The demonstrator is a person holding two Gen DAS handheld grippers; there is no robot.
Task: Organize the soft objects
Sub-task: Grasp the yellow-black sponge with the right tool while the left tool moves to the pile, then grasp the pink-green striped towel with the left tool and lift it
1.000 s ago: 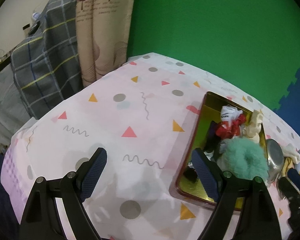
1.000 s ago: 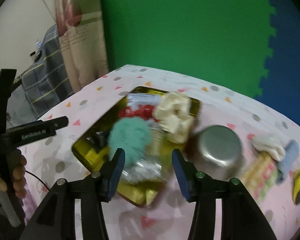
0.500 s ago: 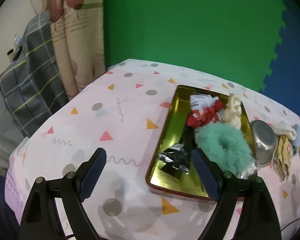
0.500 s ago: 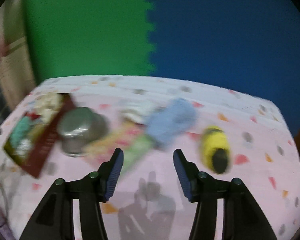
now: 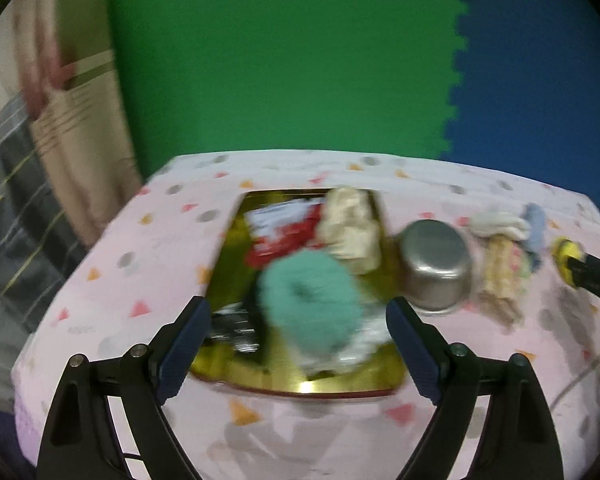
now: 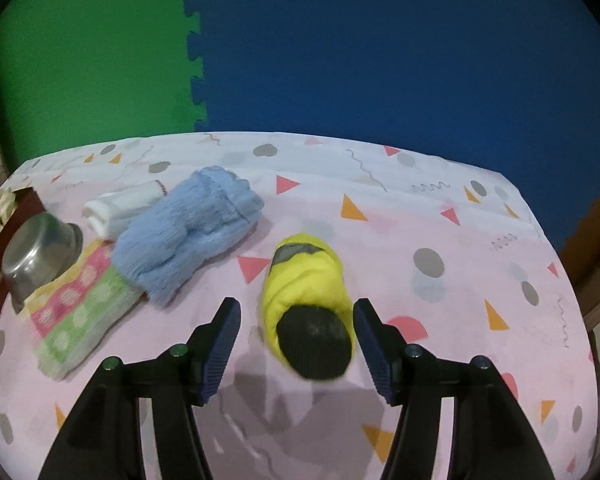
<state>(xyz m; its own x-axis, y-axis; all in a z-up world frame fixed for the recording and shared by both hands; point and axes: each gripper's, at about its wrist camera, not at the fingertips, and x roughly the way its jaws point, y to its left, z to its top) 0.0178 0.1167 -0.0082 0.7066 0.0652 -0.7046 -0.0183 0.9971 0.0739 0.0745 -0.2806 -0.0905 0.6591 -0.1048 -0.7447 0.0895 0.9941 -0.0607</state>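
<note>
So the gold tin tray (image 5: 220,256) on the pink patterned tablecloth (image 6: 440,320) is already pretty full: a fluffy teal scrunchie (image 5: 310,304) near the front, a cream scrunchie (image 5: 352,232) toward the back, something red and white (image 5: 280,228) beside it, plus a dark, shiny bit at the front left that's too blurry to name. An upside-down steel bowl (image 5: 436,264) sits just off the tray's right edge, on the cloth.

Right of the bowl there's a rolled white sock (image 6: 120,204), a fuzzy light-blue sock (image 6: 188,232) and a pink-and-green dotted sock (image 6: 80,308), all bunched together. The rolled yellow sock with a black toe (image 6: 306,300) lies on its own, apart from that bunch.

The right gripper (image 6: 296,340) has its tips either side of the yellow sock's black end, jaws opening and wide, pads not touching it. The left gripper (image 5: 298,344) hangs over the tray's near edge, spread wide, holding nothing.
</note>
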